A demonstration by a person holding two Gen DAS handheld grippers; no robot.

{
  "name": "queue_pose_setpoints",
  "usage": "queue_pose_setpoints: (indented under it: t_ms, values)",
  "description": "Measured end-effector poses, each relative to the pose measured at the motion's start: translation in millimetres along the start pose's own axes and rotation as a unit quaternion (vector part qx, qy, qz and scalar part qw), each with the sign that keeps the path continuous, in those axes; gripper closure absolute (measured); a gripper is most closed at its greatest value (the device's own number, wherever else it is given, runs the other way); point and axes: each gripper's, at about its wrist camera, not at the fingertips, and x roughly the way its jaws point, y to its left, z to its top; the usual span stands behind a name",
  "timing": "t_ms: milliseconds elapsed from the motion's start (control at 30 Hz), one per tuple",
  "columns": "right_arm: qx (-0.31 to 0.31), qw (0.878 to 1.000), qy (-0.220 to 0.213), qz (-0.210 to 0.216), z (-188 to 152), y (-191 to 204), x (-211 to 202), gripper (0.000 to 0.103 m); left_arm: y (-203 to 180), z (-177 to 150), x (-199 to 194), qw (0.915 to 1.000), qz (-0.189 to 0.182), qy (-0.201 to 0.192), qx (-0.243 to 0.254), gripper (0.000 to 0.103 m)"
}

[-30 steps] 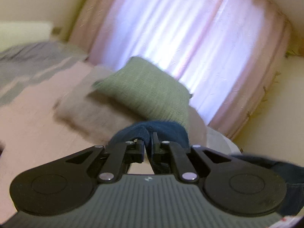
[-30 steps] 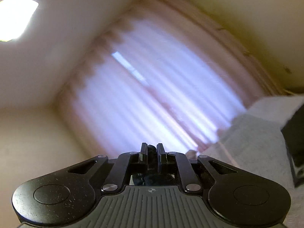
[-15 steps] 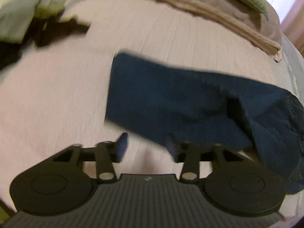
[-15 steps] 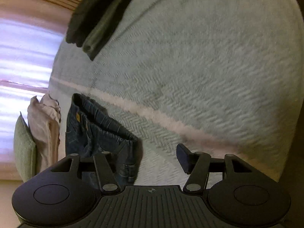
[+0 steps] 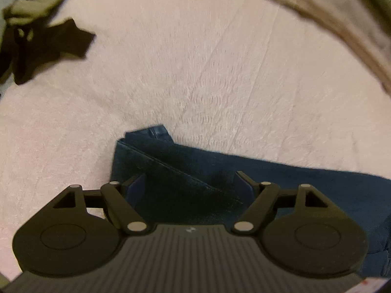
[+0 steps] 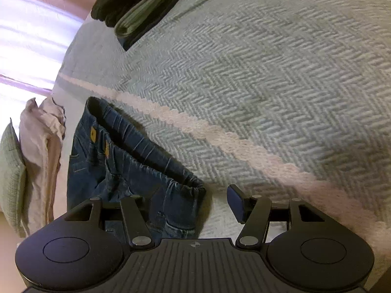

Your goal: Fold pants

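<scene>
Dark blue jeans (image 5: 220, 171) lie folded lengthwise on the pink bedspread (image 5: 195, 61), leg ends at the left. My left gripper (image 5: 189, 183) is open right above the leg ends, one finger on either side of the denim, gripping nothing. In the right wrist view the elastic waistband (image 6: 146, 151) of the jeans rests on the grey herringbone blanket (image 6: 268, 73). There my right gripper (image 6: 190, 200) is open over the waistband corner; its right fingertip (image 6: 235, 202) hangs over the blanket and the left one is lost against the denim.
Black and olive clothes (image 5: 36, 36) are heaped at the far left of the bed. A beige blanket (image 5: 342, 24) and a green pillow (image 6: 9, 175) lie by the curtain. A folded stack of dark garments (image 6: 136, 7) sits on the grey blanket.
A second ago both grippers were shut on the denim and held high. They lowered the jeans flat onto the bed, opened, and the left one moved in over the leg ends.
</scene>
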Motion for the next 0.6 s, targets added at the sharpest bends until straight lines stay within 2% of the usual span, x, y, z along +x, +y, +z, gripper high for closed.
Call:
queue_pose_setpoints:
  t_ms: [100,167,200,233,333,433,467,500,533,567,600]
  values:
    - [0.0,1.0,0.007,-0.01,-1,2,11,0.048,-8,3,18,0.9987,0.034,0.036,0.014,0.031]
    - [0.0,1.0,0.009,-0.013,-2,1,18,0.048,-14,1,22,0.9971,0.051,0.043,0.037,0.069]
    - [0.002,1.0,0.01,-0.014,-3,1,20,0.048,-14,-2,22,0.9971,0.05,0.042,0.039,0.098]
    - [0.005,1.0,0.013,-0.011,-4,-1,22,0.048,-12,-6,19,0.9974,0.047,0.038,0.038,0.099]
    - [0.015,1.0,0.013,0.006,-5,-5,25,0.048,-4,-29,-6,0.9974,0.026,-0.012,0.066,0.103]
    - [0.024,0.999,0.01,0.018,-4,-10,31,0.048,18,-63,-51,0.9928,-0.02,-0.094,0.071,0.103]
    - [0.03,0.999,0.013,0.02,-3,-12,34,0.049,30,-76,-72,0.9891,-0.041,-0.128,0.059,0.103]
    - [0.036,0.999,0.014,0.026,-2,-14,35,0.068,43,-89,-93,0.9836,-0.065,-0.162,0.043,0.103]
    - [0.039,0.998,0.016,0.039,-2,-15,35,0.075,57,-102,-114,0.9766,-0.082,-0.197,0.029,0.103]
    - [0.035,0.998,0.015,0.042,-2,-14,33,0.076,74,-121,-139,0.9668,-0.096,-0.236,0.015,0.103]
    - [0.024,0.999,0.013,0.045,-2,-12,30,0.083,90,-141,-161,0.9579,-0.103,-0.268,0.003,0.103]
